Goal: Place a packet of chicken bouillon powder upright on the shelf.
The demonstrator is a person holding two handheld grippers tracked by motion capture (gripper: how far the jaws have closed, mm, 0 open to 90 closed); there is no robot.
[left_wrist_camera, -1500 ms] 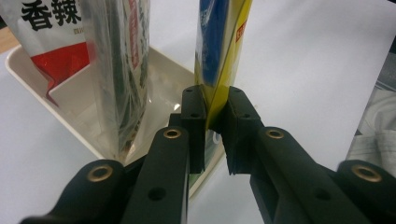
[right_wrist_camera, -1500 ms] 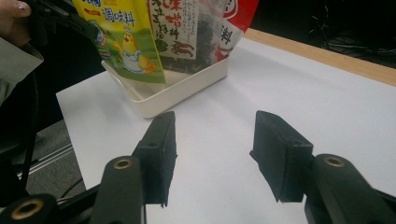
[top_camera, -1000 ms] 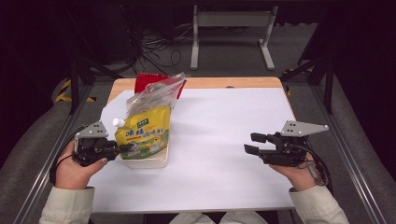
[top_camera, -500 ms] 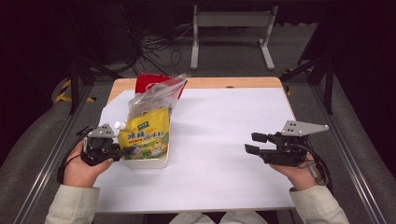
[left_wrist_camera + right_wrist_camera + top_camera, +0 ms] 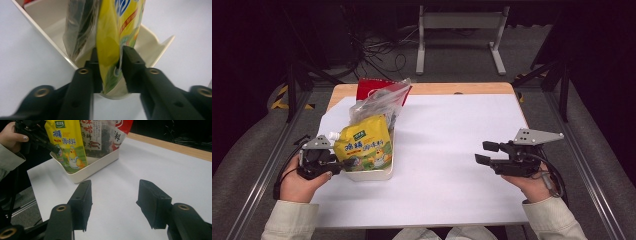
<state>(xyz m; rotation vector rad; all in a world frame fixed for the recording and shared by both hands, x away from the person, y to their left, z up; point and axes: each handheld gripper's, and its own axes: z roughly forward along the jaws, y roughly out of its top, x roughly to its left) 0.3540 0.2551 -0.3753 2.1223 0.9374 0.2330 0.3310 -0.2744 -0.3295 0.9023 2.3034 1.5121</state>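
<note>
Yellow pouch, upright in white bin

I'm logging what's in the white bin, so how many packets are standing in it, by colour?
Yellow pouch: 1
Clear bag with dark contents: 1
Red packet: 1
Total: 3 packets in the white bin

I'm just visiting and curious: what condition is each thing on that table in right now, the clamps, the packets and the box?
Left gripper: shut on the yellow pouch's lower edge.
Right gripper: open, holding nothing, over the white sheet.
Yellow pouch: upright in the tray, pinched.
Clear packet: upright behind the pouch, sealed or not unclear.
Red packet: upright at the back, mostly hidden.
White tray: resting on the table, holding all three.
</note>
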